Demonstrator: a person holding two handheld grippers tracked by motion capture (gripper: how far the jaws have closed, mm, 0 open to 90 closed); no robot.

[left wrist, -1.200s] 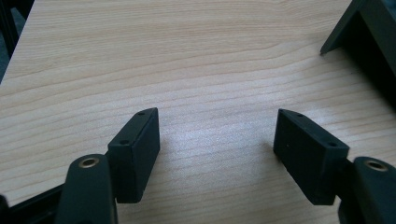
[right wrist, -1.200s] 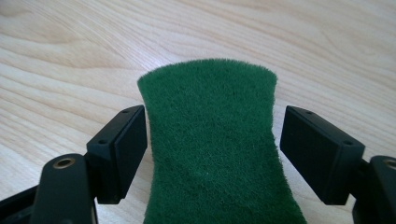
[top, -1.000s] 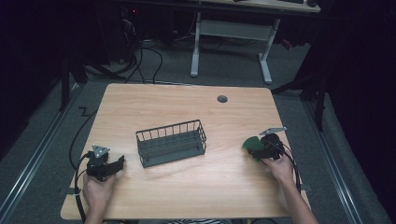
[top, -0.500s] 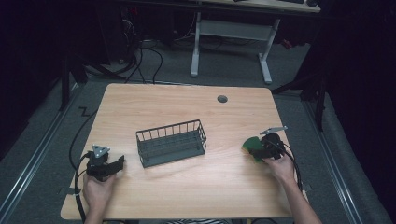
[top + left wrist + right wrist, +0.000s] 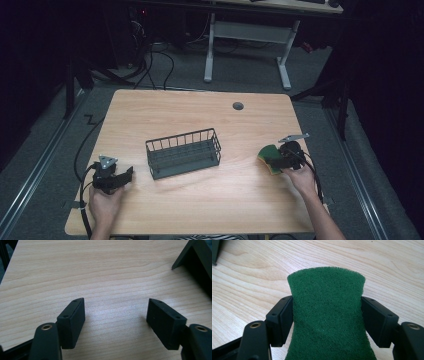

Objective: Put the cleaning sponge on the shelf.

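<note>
Green scouring sponge (image 5: 326,315) sat clamped between the jaws of the right gripper (image 5: 280,159), low over the table (image 5: 200,210) near its right edge. Left gripper (image 5: 117,178) rested with jaws spread, holding nothing. Step in hand: transport. Next move likely required carrying the sponge left to the wire basket (image 5: 184,153).

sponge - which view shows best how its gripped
The right gripper view: the green sponge sits close up between the right gripper, its sides pinched inward by both jaws. The high view shows the sponge small, with a yellow underside, at the table's right edge. The left gripper view looks at bare wood.
</note>
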